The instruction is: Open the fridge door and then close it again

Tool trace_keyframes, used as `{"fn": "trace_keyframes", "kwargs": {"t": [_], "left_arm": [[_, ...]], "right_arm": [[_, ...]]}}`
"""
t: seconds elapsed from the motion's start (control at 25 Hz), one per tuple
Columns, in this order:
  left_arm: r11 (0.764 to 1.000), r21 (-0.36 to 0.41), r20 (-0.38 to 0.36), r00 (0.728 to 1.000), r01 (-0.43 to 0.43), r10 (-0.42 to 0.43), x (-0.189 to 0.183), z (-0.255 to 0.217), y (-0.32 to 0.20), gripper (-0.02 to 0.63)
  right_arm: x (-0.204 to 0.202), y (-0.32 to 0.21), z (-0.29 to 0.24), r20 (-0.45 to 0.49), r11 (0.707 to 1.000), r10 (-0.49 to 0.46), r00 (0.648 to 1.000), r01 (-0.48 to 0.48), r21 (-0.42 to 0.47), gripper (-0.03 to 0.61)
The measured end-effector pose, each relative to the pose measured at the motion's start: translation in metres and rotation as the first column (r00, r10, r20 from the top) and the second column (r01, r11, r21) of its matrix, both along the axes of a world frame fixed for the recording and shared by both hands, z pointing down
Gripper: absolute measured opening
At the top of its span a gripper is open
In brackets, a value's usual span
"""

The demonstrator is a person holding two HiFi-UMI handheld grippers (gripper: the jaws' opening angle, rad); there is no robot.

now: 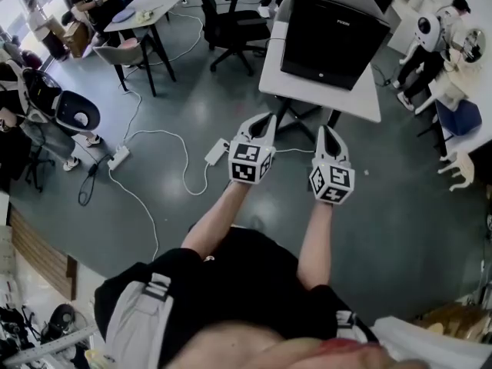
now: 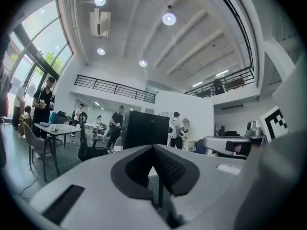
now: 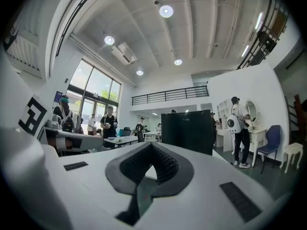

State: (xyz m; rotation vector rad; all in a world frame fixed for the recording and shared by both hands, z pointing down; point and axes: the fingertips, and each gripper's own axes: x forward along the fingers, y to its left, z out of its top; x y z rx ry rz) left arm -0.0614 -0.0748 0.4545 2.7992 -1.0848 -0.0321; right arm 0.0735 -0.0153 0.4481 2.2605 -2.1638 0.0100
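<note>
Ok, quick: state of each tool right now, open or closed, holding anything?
Left tool: closed, holding nothing.
Right tool: closed, holding nothing.

The left gripper (image 2: pixel 153 148) is pointing level, its jaws pressing together with nothing between them. A black fridge (image 2: pixel 146 128) is standing straight ahead, just past the jaw tips. The right gripper (image 2: pixel 207 143) is hanging alongside on the right. On the left, a person (image 2: pixel 43 99) is standing behind a white table (image 2: pixel 57 127), and more people are standing around further back, under a balcony railing (image 2: pixel 115 87).
</note>
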Motion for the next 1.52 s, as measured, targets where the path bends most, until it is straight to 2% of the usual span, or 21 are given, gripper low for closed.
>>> {"fn": "trace_keyframes", "kwargs": {"t": [0.24, 0.52, 0.64, 0.8, 1.12, 1.32, 1.44, 1.52], "left_arm": [[1.0, -0.002, 0.008, 1.0, 0.026, -0.026, -0.011, 0.001, -0.013, -0.002], [0.996, -0.046, 0.013, 0.997, 0.077, -0.076, -0.015, 0.027, -0.072, -0.002], [0.996, -0.06, -0.002, 0.998, 0.069, -0.069, 0.007, 0.037, -0.115, -0.002], [0.997, -0.068, -0.033, 0.999, 0.032, -0.034, 0.055, 0.036, -0.189, -0.002], [0.998, -0.049, -0.064, 0.998, -0.027, 0.024, 0.118, 0.01, -0.333, -0.002], [0.995, -0.074, -0.048, 0.997, -0.067, 0.063, 0.147, 0.023, -0.366, -0.002], [0.993, -0.074, -0.048, 0.995, -0.09, 0.087, 0.157, 0.024, -0.378, -0.002], [0.993, -0.053, -0.045, 0.994, -0.106, 0.104, 0.159, 0.02, -0.384, -0.002]], "right_arm": [[-0.007, -0.023, 0.002, 0.03, 0.999, -0.04, 0.999, 0.04, -0.003, -0.006], [-0.014, -0.086, 0.03, 0.02, 0.993, -0.106, 0.994, 0.107, -0.04, -0.006], [0.012, -0.124, 0.038, 0.011, 0.994, -0.087, 0.996, 0.088, -0.057, -0.006], [0.064, -0.196, 0.031, 0.009, 0.997, -0.047, 0.999, 0.047, -0.055, -0.006], [0.105, -0.335, -0.007, -0.051, 0.999, -0.044, 0.998, 0.043, -0.028, -0.006], [0.128, -0.371, 0.014, -0.026, 0.996, -0.044, 0.999, 0.042, -0.076, -0.006], [0.141, -0.386, 0.006, -0.026, 0.998, -0.028, 0.999, 0.026, -0.063, -0.006], [0.136, -0.4, -0.01, -0.067, 0.998, -0.059, 0.996, 0.057, -0.039, -0.006]]}}
